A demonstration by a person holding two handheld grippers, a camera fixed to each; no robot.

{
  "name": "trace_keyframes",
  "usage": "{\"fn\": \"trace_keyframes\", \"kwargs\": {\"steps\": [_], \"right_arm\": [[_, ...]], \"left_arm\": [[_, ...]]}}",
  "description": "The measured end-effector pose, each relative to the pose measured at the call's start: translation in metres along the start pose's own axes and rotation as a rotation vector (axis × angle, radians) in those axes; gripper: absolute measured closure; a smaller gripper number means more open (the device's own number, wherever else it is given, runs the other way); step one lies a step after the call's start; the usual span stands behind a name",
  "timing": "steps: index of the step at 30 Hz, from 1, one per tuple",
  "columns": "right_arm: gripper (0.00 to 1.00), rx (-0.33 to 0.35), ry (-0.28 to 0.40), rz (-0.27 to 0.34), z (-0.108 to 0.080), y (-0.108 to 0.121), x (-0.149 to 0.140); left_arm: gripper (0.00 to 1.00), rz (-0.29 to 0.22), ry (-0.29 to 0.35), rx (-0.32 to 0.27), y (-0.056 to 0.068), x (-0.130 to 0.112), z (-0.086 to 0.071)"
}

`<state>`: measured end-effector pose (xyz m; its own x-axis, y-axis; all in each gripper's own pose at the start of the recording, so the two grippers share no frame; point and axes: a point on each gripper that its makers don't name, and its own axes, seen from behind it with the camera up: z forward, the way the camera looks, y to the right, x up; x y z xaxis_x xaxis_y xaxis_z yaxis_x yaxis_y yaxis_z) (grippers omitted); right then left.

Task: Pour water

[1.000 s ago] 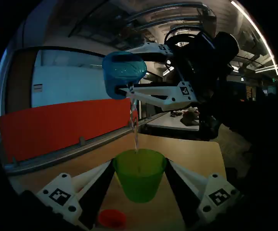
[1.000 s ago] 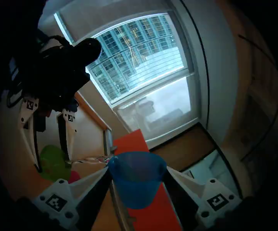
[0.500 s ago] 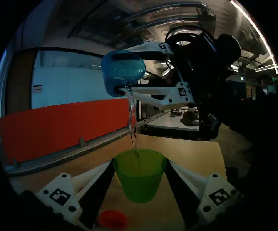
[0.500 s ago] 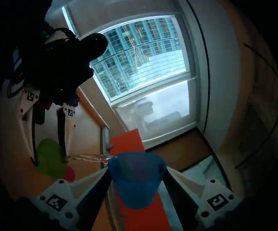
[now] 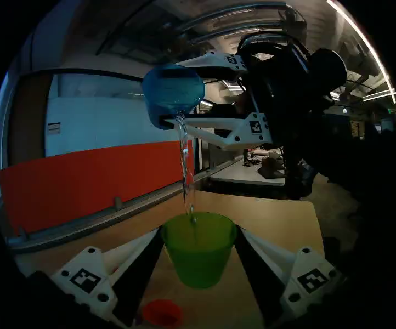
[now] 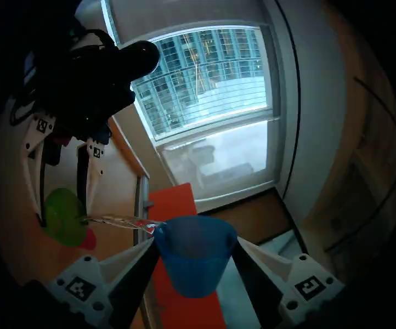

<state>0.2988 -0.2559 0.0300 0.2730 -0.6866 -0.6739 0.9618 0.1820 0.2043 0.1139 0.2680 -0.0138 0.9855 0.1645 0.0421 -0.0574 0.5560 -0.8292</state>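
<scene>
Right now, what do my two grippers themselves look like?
Both the left gripper and right gripper have white wedge-shaped fingers with black inner pads and square black-and-white markers near their bases. Behind the right gripper's fingers sits a bulky black housing with black cables looping over it.

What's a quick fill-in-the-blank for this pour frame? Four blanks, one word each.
1. The tipped cup in the right gripper is ____.
2. The receiving cup in the left gripper is ____.
3. The stream running between the two cups is ____.
4. The small round object on the table is ____.
Missing words: blue; green; water; red.
</scene>
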Motion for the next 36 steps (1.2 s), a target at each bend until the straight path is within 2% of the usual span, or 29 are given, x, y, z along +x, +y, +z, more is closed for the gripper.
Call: {"fn": "trace_keyframes", "kwargs": {"steps": [20,36], "right_arm": [[0.1,-0.027,-0.001,-0.084,0.003,0.012,0.004],[0.1,-0.041,-0.002,-0.184,0.008,0.021,0.012]], "left_arm": [[0.11,0.003,0.007,0.011,-0.004,0.002,-0.001],[0.12,0.005,0.017,0.018,-0.005,0.006,-0.002]]}}
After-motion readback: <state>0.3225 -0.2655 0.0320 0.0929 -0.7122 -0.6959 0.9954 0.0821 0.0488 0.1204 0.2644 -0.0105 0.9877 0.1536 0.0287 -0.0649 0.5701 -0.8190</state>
